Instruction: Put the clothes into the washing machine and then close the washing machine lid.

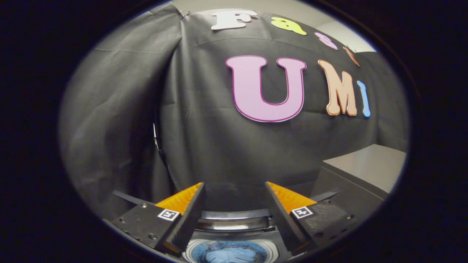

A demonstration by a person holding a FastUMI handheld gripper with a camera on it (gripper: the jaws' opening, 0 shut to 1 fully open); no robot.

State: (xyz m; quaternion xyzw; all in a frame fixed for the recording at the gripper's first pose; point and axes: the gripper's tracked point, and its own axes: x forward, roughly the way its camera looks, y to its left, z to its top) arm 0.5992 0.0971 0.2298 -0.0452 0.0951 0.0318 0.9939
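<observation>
- One gripper (234, 210), with two fingers (190, 215), spread apart with nothing between them.
- Two square markers, one on each finger's mount (168, 214).
- One washer (234, 226), seen below and between the fingers, its round tub open.
- One tub rim, a single ribbed ring (193, 252) around the opening.
- One bundle of blue clothes (228, 255) inside the tub; how many separate garments it holds cannot be told.
- One grey cabinet (365, 171), beyond the right finger, beside the washer.
- One black cloth wall (204, 138) behind everything, hanging in two draped panels that meet at a fold.
</observation>
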